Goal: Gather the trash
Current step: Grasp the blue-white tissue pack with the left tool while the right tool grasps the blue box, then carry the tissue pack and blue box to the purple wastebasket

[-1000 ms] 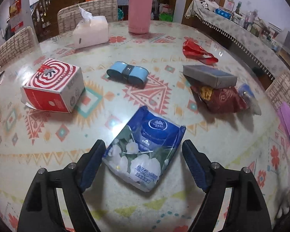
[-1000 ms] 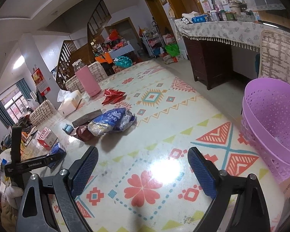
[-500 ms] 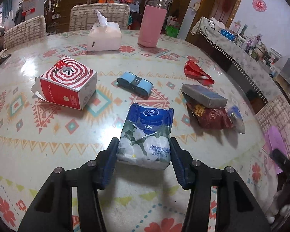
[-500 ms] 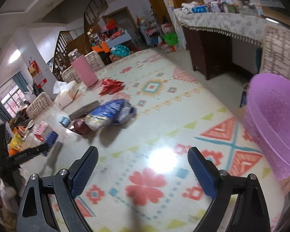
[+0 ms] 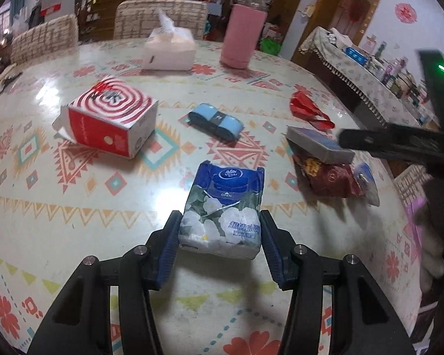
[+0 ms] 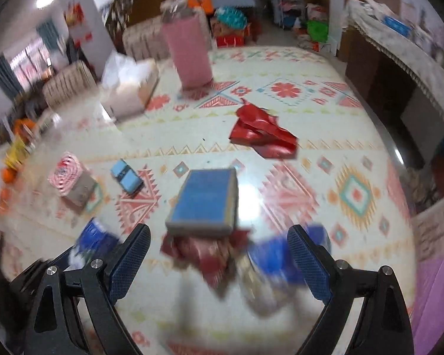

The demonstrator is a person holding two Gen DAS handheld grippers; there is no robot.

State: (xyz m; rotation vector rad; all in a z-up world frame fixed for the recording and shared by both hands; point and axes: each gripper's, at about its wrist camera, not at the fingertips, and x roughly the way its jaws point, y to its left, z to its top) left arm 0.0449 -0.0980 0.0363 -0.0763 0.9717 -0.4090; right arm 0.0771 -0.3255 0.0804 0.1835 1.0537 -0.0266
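left gripper clamped on blue tissue pack, right gripper wide open, empty, above blue box

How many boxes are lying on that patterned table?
2, not counting the tissue holder at the back. The red-and-white spiral box lies on the left, open-flapped. The flat blue box rests on a dark red snack bag at right. Others may be hidden.

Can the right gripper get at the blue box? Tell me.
Probably yes: the right gripper is open, the blue box lies just ahead atop the dark red wrapper, nothing between them.
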